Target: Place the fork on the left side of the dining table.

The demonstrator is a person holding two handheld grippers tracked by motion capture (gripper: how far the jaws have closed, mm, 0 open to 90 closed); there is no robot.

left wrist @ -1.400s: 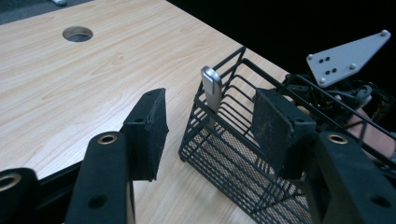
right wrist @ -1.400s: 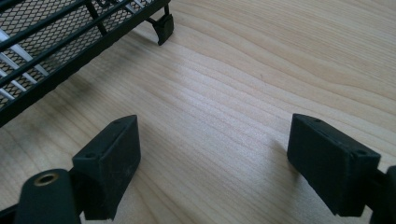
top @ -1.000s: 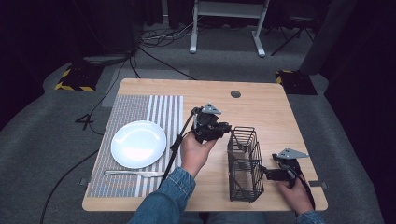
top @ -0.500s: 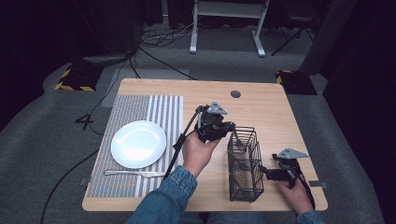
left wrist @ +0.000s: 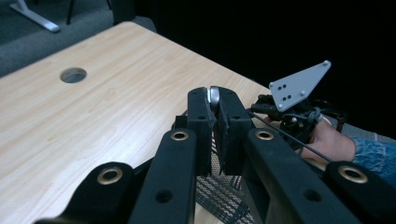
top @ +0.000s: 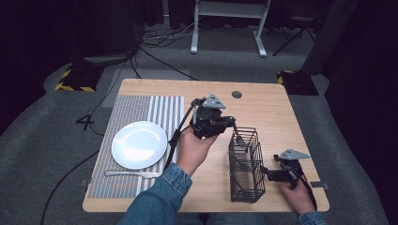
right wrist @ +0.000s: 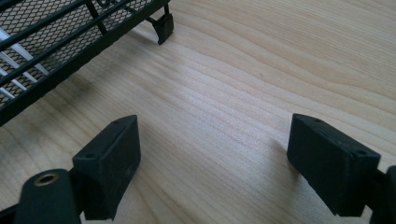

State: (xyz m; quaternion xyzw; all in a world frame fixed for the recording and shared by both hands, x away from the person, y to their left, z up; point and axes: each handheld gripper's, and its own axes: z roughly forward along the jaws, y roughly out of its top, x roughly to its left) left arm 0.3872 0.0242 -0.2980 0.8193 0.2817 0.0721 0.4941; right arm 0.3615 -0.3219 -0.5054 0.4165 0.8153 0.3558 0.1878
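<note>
My left gripper (top: 228, 123) hovers over the far end of a black wire basket (top: 246, 165), shut on a silver utensil (left wrist: 214, 95) whose rounded metal end sticks up between the jaws. From the gripper, the utensil's thin shaft (top: 238, 138) slants down into the basket. What kind of utensil it is stays hidden. My right gripper (top: 268, 174) rests low on the wooden table (top: 272, 117) just right of the basket, open, with bare wood between its pads (right wrist: 116, 144). The basket's mesh wall and foot (right wrist: 163, 25) lie ahead of it on the left.
A white plate (top: 139, 144) sits on a striped placemat (top: 141, 110) at the left, with a fork (top: 133, 174) lying in front of it. A round cable hole (top: 237, 94) marks the table's far side. The left gripper's cable (top: 174, 140) trails toward the near edge.
The left gripper has shifted slightly toward the far side of the table with the utensil still in its jaws. The right gripper and the basket have stayed put.
</note>
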